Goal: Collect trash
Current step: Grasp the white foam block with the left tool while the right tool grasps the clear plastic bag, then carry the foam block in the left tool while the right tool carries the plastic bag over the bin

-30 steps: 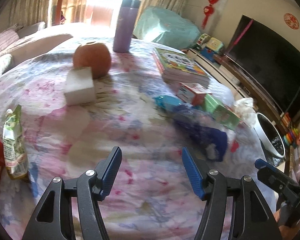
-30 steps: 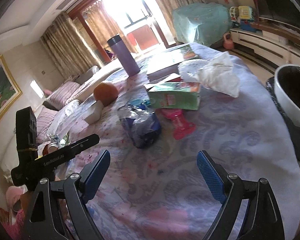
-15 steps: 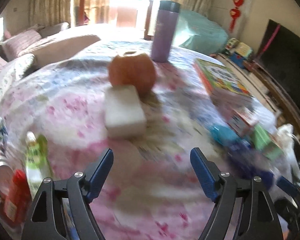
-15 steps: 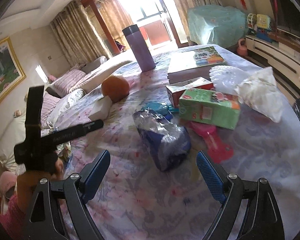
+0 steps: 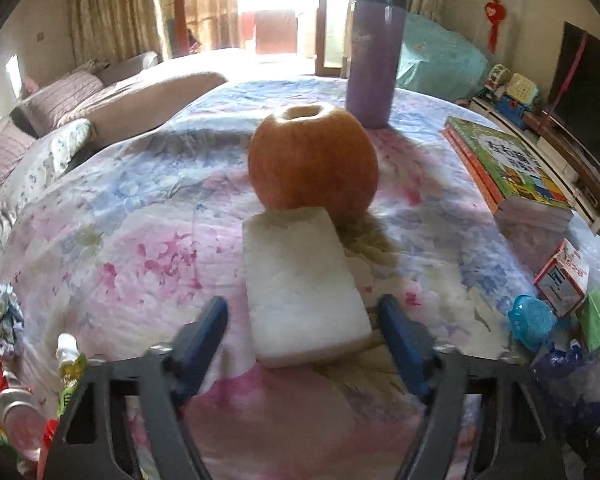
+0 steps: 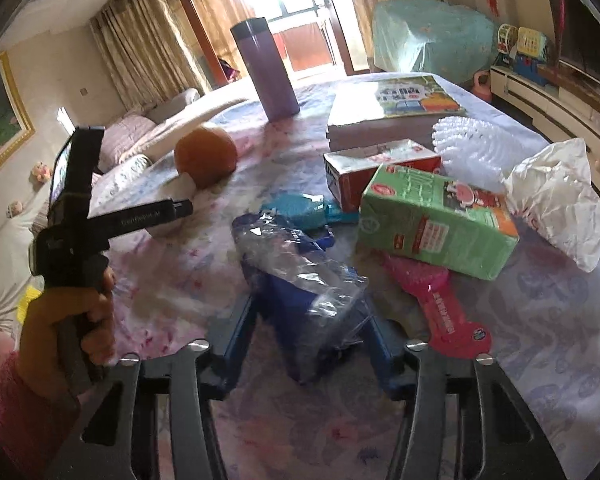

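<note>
A white foam block (image 5: 300,280) lies on the flowered tablecloth in front of an orange fruit (image 5: 312,160). My left gripper (image 5: 300,308) straddles the block's near end. Its jaws are closing, a gap still shows at the left pad, and the right pad is almost touching. In the right wrist view a crushed clear plastic bottle with a blue label (image 6: 300,276) lies between the blue pads of my right gripper (image 6: 312,316). Those jaws are closing too, and both pads touch the bottle's sides. A hand holds the left gripper (image 6: 172,210) at the far left.
A purple flask (image 6: 266,68) and a stack of books (image 6: 388,108) stand at the back. A green carton (image 6: 436,220), a red and white carton (image 6: 376,172), crumpled white paper (image 6: 556,196) and a pink plastic piece (image 6: 440,312) crowd the right. Wrappers (image 5: 70,364) lie at the left edge.
The left gripper swung left from the bare cloth to the white block and narrowed around it. The right gripper moved in on the crushed bottle and its jaws closed onto it.
</note>
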Demonstrator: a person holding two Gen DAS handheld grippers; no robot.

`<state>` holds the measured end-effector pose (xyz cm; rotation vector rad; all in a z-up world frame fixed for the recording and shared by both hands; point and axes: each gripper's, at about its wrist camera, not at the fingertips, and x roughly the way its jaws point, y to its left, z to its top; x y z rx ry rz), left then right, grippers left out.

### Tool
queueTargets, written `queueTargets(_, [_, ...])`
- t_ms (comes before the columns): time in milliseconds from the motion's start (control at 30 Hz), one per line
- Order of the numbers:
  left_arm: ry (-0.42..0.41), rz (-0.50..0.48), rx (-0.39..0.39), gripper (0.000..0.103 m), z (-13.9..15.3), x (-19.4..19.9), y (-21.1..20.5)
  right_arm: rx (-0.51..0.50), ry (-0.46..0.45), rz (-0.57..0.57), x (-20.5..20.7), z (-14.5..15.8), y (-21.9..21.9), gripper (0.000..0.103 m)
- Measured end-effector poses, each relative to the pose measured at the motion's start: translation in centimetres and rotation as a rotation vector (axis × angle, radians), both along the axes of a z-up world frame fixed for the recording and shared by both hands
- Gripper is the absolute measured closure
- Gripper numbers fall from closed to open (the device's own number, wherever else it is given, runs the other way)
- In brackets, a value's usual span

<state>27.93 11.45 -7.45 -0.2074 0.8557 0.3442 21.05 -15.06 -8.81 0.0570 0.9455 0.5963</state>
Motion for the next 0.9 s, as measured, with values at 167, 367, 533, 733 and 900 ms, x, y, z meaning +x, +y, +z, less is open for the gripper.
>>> queueTargets(167, [-0.015, -0.047, -0.027, 0.054, 0.0, -0.6, -0.5, 0.012, -0.017, 0.004, -0.9, 0.8, -0.7, 0.063])
queueTargets(367, [-0.050, -0.122, -0.072, 0.054, 1.0, -3.2, -3.1, 0.043, -0.022, -0.020, -2.1, 1.9, -2.6, 0.066])
queueTargets(533, [-0.068, -0.225, -0.079, 0.054, 1.9, -5.7, -6.6, 0.061, -0.029, -0.048, -3.1, 2.6, -4.5, 0.068])
queueTargets(733, [-0.089, -0.332, -0.114, 0.054, 3.4, -8.5, -9.9, 0.086, -0.039, -0.087, -4.5, 3.5, -6.9, 0.070])
queueTargets(900, [-0.106, -0.422, -0.102, 0.054, 4.7, -10.0, -13.0, 0.115, -0.045, -0.137, -5.2, 4.1, -9.3, 0.070])
